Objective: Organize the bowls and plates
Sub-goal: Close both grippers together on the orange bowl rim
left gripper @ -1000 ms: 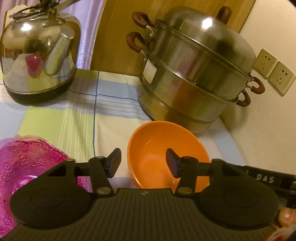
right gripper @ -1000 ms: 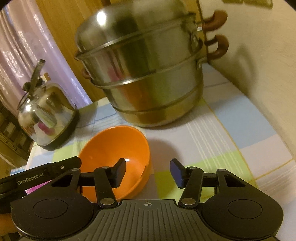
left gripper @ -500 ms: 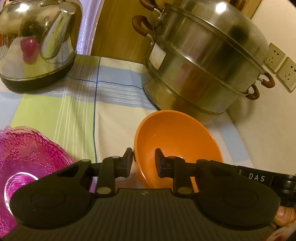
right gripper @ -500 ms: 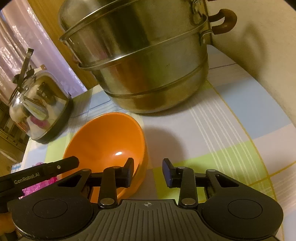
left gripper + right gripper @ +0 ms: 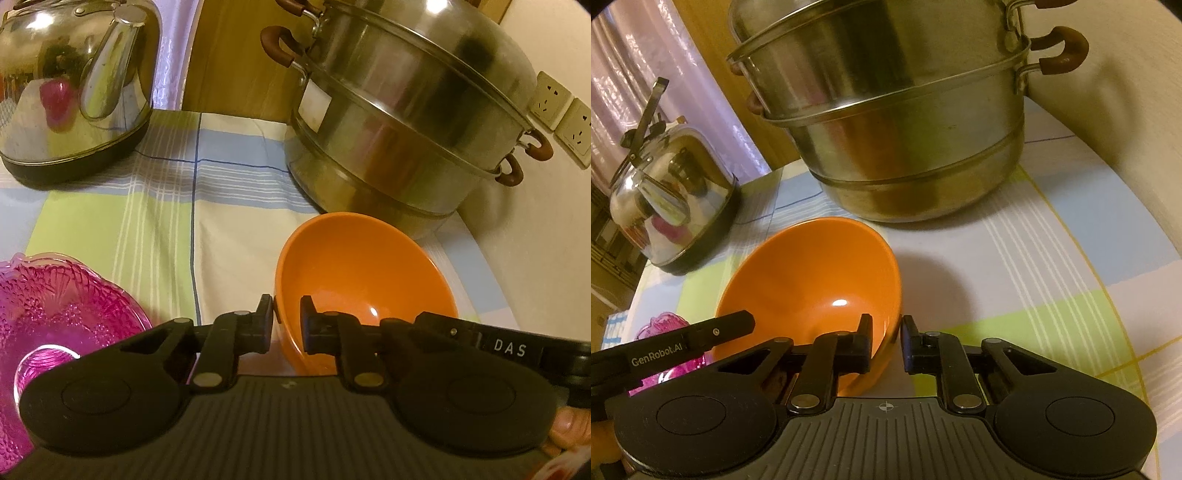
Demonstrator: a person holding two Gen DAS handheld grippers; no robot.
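Note:
An orange bowl (image 5: 362, 273) stands on the checked tablecloth in front of a big steel steamer. My left gripper (image 5: 287, 321) straddles its near-left rim, one finger outside and one inside; the jaws are closing and the pads meet the wall. My right gripper (image 5: 886, 332) straddles the near-right rim of the same orange bowl (image 5: 812, 280), its jaws closing with the rim between them. Each gripper's black body shows at the edge of the other's view. A pink cut-glass bowl (image 5: 55, 306) sits to the left of the orange one, apart from it.
The stacked steel steamer pot (image 5: 406, 129) with brown handles stands close behind the orange bowl. A shiny steel kettle (image 5: 74, 92) is at the back left. A cream wall with sockets (image 5: 554, 99) bounds the right side. The checked tablecloth (image 5: 1034, 266) stretches right of the bowl.
Both grippers have closed from wide apart down onto the orange bowl's rim, one on each side. Both have edged forward and lower toward the bowl.

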